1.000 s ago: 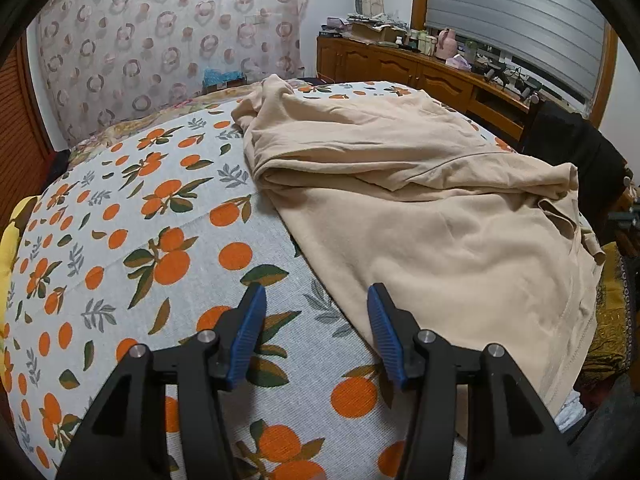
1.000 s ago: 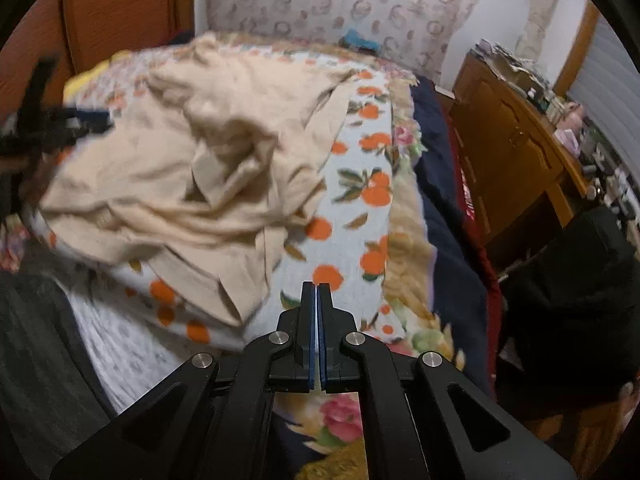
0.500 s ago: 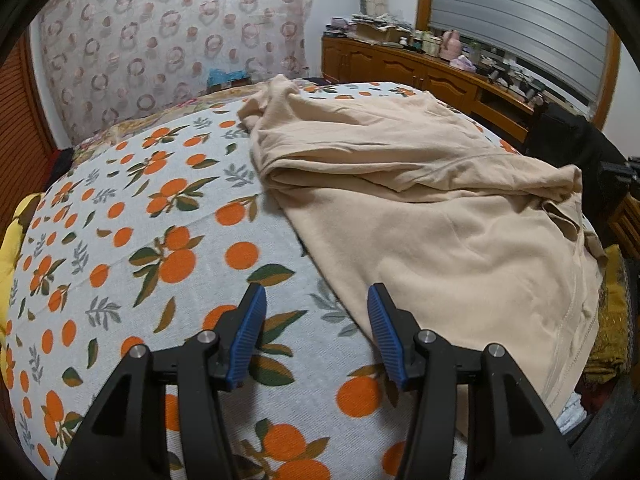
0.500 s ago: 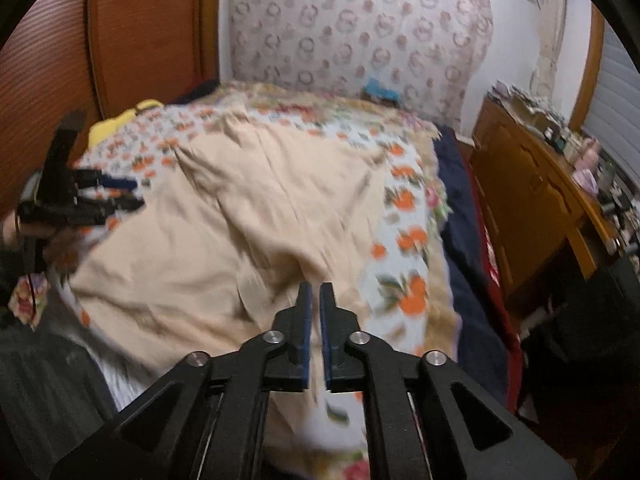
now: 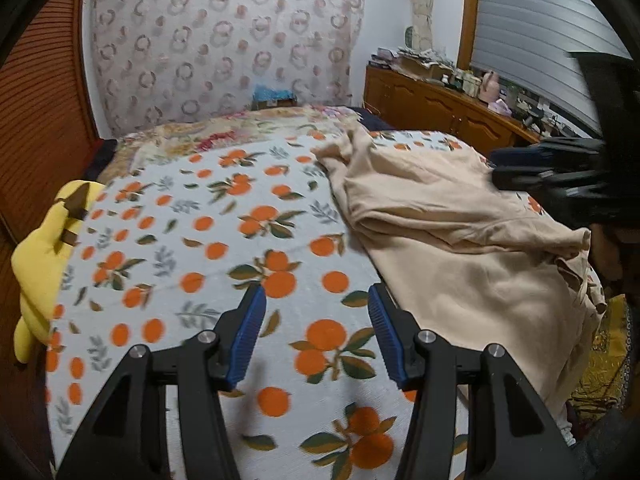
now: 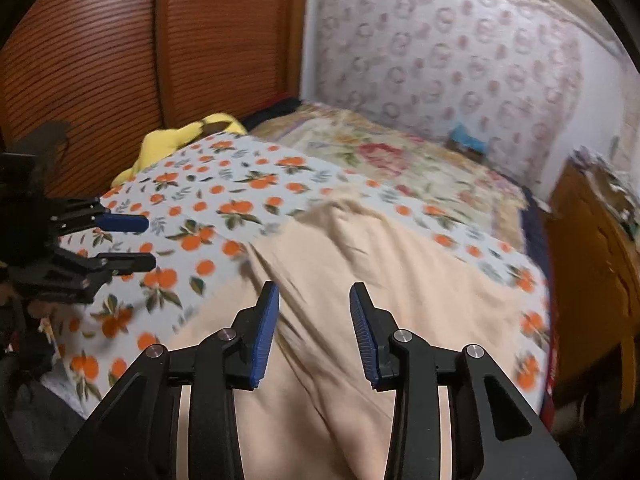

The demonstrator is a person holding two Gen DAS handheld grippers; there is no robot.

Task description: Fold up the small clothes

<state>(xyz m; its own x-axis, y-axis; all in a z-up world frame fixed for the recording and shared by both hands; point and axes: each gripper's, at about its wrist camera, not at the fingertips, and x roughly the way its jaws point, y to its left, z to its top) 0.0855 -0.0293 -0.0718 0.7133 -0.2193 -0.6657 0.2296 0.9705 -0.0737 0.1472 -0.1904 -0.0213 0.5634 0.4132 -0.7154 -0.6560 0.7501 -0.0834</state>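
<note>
Garment [image 5: 460, 248]: a beige top lies rumpled on the bed's orange-print blanket [image 5: 208, 264], toward the right side as the left wrist camera sees it, with a thick fold running across its middle and its lower edge hanging over the near right corner of the bed. In the right wrist view the same garment [image 6: 360, 264] fills the centre and foreground, with print showing on both sides of it.

Left gripper [image 5: 316, 320] hangs over bare blanket just left of the garment's edge. Its 2 blue pads [image 5: 248, 332] stand apart with nothing between them, and neither touches the cloth. From the right wrist camera this gripper [image 6: 136, 244] shows at the left edge, above the print and clear of the beige fabric.

Right gripper [image 6: 314, 320] hovers over the garment, its jaws opening; fabric shows below the gap, but the pads [image 6: 262, 336] grip none of it. In the left wrist view it [image 5: 516, 168] reaches in from the right, above the garment's far right part, blurred.

Yellow plush toy [image 5: 44, 264] lies at the blanket's left edge against a ribbed wooden panel [image 5: 36, 128]. Beyond the orange print lies a floral spread [image 6: 400, 160], and behind that hangs a ring-patterned cloth [image 5: 224, 48]. At right stands a wooden cabinet [image 5: 440, 108], its top cluttered.
</note>
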